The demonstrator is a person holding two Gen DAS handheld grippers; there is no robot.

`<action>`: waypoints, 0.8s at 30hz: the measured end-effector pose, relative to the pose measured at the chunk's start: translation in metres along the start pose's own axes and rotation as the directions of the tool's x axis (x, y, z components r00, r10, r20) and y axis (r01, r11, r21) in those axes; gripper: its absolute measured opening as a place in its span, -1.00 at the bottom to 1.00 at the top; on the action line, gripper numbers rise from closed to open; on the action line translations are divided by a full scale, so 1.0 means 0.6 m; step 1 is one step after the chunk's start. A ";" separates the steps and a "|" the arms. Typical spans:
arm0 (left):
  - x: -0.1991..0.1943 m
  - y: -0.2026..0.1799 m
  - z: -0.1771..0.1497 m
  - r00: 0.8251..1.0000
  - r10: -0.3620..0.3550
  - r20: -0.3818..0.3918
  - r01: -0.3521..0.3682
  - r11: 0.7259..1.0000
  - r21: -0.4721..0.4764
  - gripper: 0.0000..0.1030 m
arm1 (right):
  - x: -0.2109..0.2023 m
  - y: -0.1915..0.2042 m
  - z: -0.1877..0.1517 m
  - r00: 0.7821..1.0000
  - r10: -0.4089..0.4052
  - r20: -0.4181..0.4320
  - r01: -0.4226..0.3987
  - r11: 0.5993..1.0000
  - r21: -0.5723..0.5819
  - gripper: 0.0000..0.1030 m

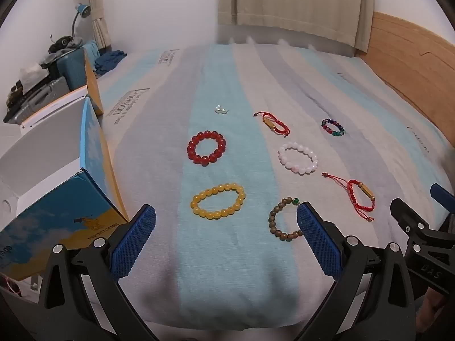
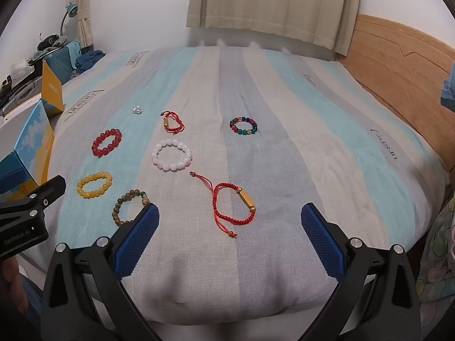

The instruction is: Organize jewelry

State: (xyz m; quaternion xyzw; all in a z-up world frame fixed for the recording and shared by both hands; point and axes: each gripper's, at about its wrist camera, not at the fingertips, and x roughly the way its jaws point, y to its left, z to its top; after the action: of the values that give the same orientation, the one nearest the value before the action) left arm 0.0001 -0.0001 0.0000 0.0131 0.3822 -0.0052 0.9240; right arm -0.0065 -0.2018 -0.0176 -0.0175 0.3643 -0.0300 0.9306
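Left fingers [image 1: 226,227]: mine, spread wide, empty, hanging over the bed [image 1: 227,270].
Right fingers [image 2: 230,227]: wide too, gripping nothing.
Yellow bracelet [image 1: 218,201]: on the blue stripe, just ahead of my left fingers.
Brown bracelet [image 1: 285,219]: partly hidden by my left gripper's right-hand pad.
Red cord bracelet [image 2: 233,206]: right ahead of my right fingers.
Pink bracelet [image 2: 171,155]: mid-bed, red bead bracelet [image 2: 107,142] to its left.
Box [image 1: 61,199]: open, at the bed's left edge.

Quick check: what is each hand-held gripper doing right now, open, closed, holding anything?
Left hand-held gripper: open, holding nothing, above the striped bedspread.
Right hand-held gripper: open, holding nothing.
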 end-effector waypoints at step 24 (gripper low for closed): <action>0.002 -0.008 -0.002 1.000 -0.022 -0.006 0.022 1.000 0.011 0.89 | -0.005 -0.005 0.002 1.000 0.005 -0.001 -0.005 1.000 0.006 0.86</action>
State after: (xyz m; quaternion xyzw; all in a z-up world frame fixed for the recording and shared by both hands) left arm -0.0001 -0.0046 -0.0021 0.0138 0.3850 -0.0173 0.9227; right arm -0.0079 -0.2044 -0.0148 -0.0140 0.3647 -0.0289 0.9306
